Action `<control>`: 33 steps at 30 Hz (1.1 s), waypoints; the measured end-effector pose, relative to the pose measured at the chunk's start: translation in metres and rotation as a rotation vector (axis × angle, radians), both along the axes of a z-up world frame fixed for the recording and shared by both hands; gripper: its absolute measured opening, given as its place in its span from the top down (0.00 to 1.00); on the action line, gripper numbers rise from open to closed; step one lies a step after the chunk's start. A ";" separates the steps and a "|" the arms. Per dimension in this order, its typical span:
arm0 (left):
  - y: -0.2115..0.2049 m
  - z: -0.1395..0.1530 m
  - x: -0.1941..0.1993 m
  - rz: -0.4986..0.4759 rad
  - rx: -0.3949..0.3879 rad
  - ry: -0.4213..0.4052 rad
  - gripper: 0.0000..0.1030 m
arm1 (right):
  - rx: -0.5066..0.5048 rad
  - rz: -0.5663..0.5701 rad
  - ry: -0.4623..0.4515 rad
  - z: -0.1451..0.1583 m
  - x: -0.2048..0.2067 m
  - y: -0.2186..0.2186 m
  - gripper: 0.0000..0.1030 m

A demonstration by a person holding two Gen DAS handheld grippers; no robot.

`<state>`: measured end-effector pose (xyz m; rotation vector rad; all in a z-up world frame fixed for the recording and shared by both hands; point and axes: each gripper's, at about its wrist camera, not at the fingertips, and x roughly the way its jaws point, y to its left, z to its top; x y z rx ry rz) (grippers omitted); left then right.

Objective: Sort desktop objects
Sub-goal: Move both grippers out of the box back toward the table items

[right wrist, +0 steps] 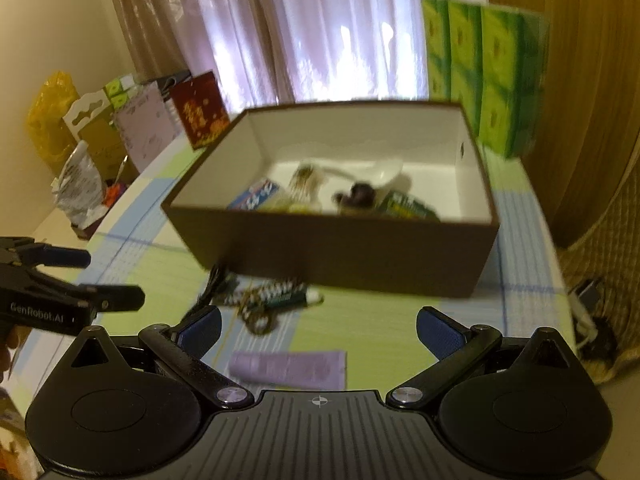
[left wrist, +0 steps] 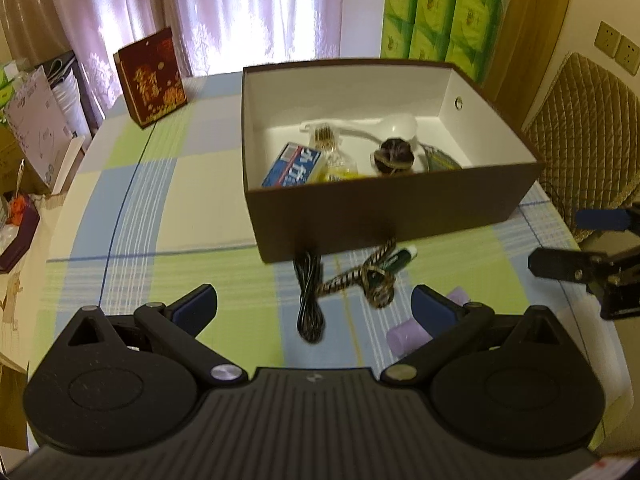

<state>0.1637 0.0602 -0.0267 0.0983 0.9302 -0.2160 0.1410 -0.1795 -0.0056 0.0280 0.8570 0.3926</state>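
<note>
Two grippers hang over a table covered in a checked cloth (left wrist: 168, 184) of pale green, blue and cream; the left gripper (left wrist: 314, 308) has its blue-padded fingers spread wide with nothing between them, and the right gripper (right wrist: 318, 330) is likewise spread wide and empty, each also showing at the edge of the other's view; a brown cardboard box (left wrist: 384, 216) with a white lining stands on the cloth beyond both, open at the top; inside it lie a white spoon (left wrist: 384, 126), a blue-and-white toothpaste carton (left wrist: 294, 164), a small clear bottle with yellow contents (left wrist: 336, 160), a dark round knot-like object (left wrist: 394, 156) and a green packet (left wrist: 440, 160) against the right side; on the cloth just in front of the box's near wall lie the things still outside it: a coiled black cable (left wrist: 308, 296), a braided cord in dark and light strands (left wrist: 360, 280) and a green tube with a white cap (left wrist: 402, 260), the cord tangled over the tube; nearer the grippers lies a lilac roll (right wrist: 288, 368), flat on the cloth and apart from the tangle; a dark red box with gold print (left wrist: 152, 80) stands at the far left of the table; green tissue packs (left wrist: 436, 16) are stacked behind the box by the curtains.
</note>
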 end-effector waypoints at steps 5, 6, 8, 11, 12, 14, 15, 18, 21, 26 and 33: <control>0.005 -0.014 -0.005 0.002 0.008 0.027 0.01 | 0.009 0.017 0.051 -0.018 -0.008 0.001 0.02; 0.006 -0.016 -0.005 0.005 0.007 0.035 0.01 | 0.008 0.018 0.064 -0.022 -0.009 0.001 0.02; 0.010 -0.021 -0.006 0.012 0.003 0.051 0.01 | 0.003 0.011 0.094 -0.031 -0.010 0.003 0.02; 0.015 -0.028 -0.005 0.019 0.006 0.075 0.01 | 0.008 0.004 0.134 -0.044 -0.011 0.007 0.02; 0.016 -0.031 -0.004 0.021 0.009 0.081 0.01 | 0.008 0.006 0.148 -0.049 -0.011 0.009 0.02; 0.020 -0.037 -0.003 0.024 0.011 0.097 0.01 | 0.003 0.010 0.173 -0.059 -0.012 0.015 0.02; 0.021 -0.040 -0.002 0.026 0.010 0.105 0.01 | -0.001 0.013 0.185 -0.063 -0.012 0.018 0.02; 0.025 -0.048 0.001 0.030 0.011 0.125 0.01 | -0.005 0.013 0.223 -0.079 -0.011 0.027 0.02; 0.029 -0.054 0.005 0.030 0.014 0.137 0.01 | -0.006 -0.002 0.255 -0.092 -0.009 0.038 0.02; 0.038 -0.062 0.013 0.039 0.017 0.153 0.01 | -0.049 0.012 0.244 -0.104 -0.005 0.055 0.02; 0.047 -0.075 0.026 0.040 0.027 0.176 0.01 | -0.111 -0.009 0.176 -0.114 0.004 0.066 0.02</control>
